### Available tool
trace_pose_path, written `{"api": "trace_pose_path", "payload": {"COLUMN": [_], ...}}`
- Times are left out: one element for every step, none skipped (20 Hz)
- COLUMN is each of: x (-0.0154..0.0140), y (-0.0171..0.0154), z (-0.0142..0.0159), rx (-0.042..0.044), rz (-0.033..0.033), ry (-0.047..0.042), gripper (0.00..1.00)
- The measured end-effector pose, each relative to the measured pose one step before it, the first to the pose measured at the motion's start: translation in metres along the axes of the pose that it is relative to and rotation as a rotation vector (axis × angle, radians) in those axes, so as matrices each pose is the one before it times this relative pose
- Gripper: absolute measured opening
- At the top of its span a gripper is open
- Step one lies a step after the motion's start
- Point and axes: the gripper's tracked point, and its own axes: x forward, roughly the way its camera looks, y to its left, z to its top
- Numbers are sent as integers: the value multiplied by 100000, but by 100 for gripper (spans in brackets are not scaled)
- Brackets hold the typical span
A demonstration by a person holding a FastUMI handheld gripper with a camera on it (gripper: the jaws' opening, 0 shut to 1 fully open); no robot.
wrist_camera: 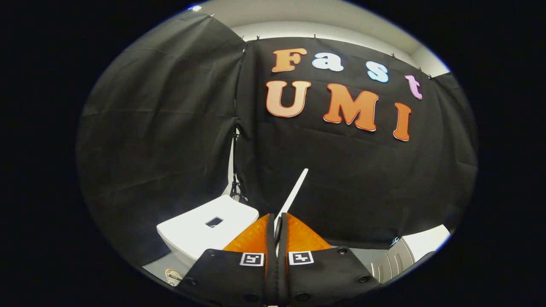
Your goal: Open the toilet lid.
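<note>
Your gripper [277, 232] pinches the toilet lid [294, 194] edge-on between both fingers (lid rises thin beyond the tips); the cistern [200, 228] sits just left of them.

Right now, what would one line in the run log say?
tool: shut on toilet lid | lid: raised, seen edge-on, rising beyond the fingers | tank: beside the fingers | stage: lifting

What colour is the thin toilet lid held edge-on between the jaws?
White. The thin toilet lid shows best in the gripper view, pinched by the gripper, beside the white cistern.
</note>
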Motion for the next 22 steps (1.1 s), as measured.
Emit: {"api": "trace_pose_path", "payload": {"x": [250,329,189,183,139,185,222,270,94,360,270,269,468,205,258,244,277,254,417,211,181,397], "y": [774,776,744,757,669,586,524,628,685,822,848,902,860,1003,822,996,1138,1003,819,731,819,761], "z": [231,293,172,306,67,242,162,143,153,138,200,77,150,269,110,66,-95,102,105,156,-7,-11], "rx": [-829,-779,-685,-949,-920,-797,-494,-591,-606,-547,-650,-543,-565,-995,-746,-756,-1383,-1448,-1876,-1693,-1147,-1380], "rz": [691,837,739,679,406,158,164,187,537,726,955,1202,1058,1000,1005,862,1226,877,101,4,552,529], "ry": [9,20,-193,-355,-417,-404,-289,-207,-266,-308,-195,-253,-180,-95,-340,-76,60,-260,-211,67,350,266], "gripper": [7,8,8,7,8,8,8,8,8,8,8,8,8,8,8,8,8,8,8,8,8,8]}}
